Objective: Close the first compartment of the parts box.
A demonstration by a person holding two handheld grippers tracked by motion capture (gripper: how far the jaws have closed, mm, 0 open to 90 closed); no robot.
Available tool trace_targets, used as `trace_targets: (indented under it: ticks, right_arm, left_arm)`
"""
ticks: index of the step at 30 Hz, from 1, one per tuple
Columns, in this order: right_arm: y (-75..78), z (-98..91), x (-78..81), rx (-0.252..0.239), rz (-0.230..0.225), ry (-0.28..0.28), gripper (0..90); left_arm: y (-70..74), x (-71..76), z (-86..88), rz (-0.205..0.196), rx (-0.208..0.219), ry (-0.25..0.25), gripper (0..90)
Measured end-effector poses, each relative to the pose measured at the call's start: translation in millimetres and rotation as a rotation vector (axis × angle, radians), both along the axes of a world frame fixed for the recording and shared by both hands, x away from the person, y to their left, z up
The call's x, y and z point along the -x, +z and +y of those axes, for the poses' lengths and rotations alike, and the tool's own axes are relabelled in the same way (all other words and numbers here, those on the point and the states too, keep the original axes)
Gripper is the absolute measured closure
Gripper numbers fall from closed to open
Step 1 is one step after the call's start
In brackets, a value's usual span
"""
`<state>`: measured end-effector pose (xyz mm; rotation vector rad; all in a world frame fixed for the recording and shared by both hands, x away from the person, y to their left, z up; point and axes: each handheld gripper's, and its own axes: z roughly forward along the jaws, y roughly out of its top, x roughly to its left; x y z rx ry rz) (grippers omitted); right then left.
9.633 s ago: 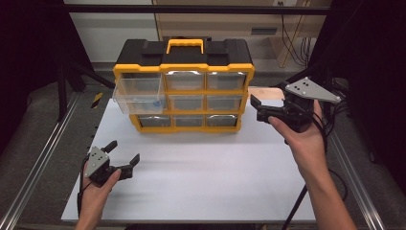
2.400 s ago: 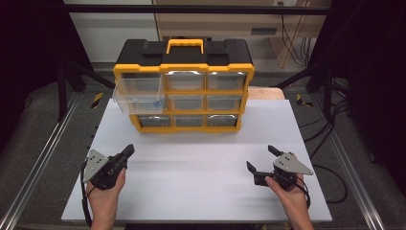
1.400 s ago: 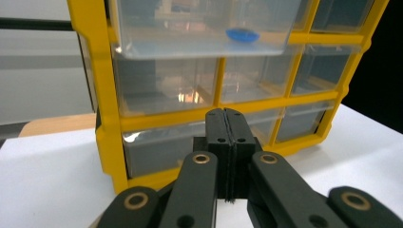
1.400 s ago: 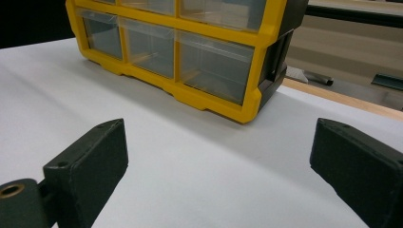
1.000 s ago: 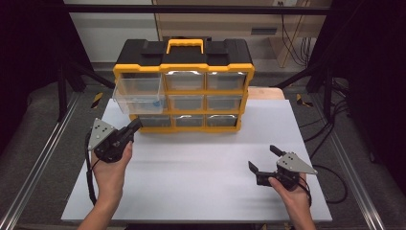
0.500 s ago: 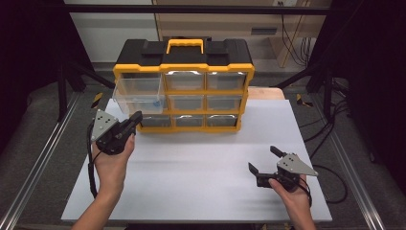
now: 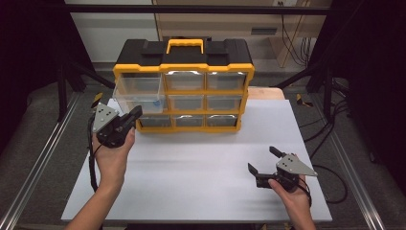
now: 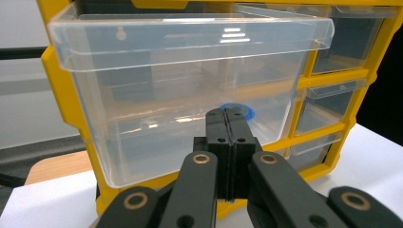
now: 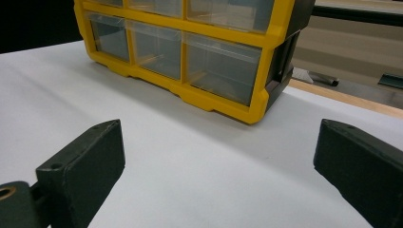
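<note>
A yellow and black organizer cabinet [image 7: 184, 86] with clear drawers stands at the back of the white table. Its top left drawer [image 7: 137, 93] [image 8: 190, 90] is pulled out, and a small blue ring [image 7: 156, 102] [image 8: 237, 112] lies inside it. My left gripper [image 7: 138, 111] [image 8: 229, 114] is shut with nothing in it, its tips close in front of the pulled-out drawer's clear front wall. My right gripper [image 7: 262, 158] [image 9: 214, 156] rests low over the table at the front right, jaws wide apart and empty, pointing toward the cabinet's right end [image 9: 266, 61].
The white table top [image 7: 201, 163] lies between the hands. Metal rails [image 7: 38, 163] run along both sides of the table. Cables trail off the right edge [image 7: 335, 172]. A wooden board [image 7: 265, 93] sits behind the cabinet's right side.
My left hand has carried its shut gripper from the front left of the table up toward the pulled-out top left drawer. The right gripper has stayed put since it came down to the table.
</note>
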<state>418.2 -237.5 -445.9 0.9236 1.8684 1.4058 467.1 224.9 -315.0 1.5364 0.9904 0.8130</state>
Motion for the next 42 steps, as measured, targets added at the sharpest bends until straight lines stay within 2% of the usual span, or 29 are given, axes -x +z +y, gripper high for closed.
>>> trace_targets:
  ticks: [9,33,38,42]
  right_arm:
    - [0.1,0.1,0.7,0.005,0.000,0.000,3.8]
    - [0.0,2.5,1.2,0.015,-0.008,0.012,3.0]
    - [0.1,2.4,1.3,0.017,-0.010,0.014,3.2]
    - [0.2,2.5,1.9,0.013,-0.007,0.021,3.2]
  left_arm:
    - [3.9,-9.5,-5.1,0.005,-0.028,0.001,90.0]
    - [9.4,-33.5,2.1,0.044,-0.043,0.028,90.0]
    - [11.7,-37.7,1.0,0.044,-0.056,0.028,90.0]
    - [13.0,-39.6,1.4,0.044,-0.050,0.032,90.0]
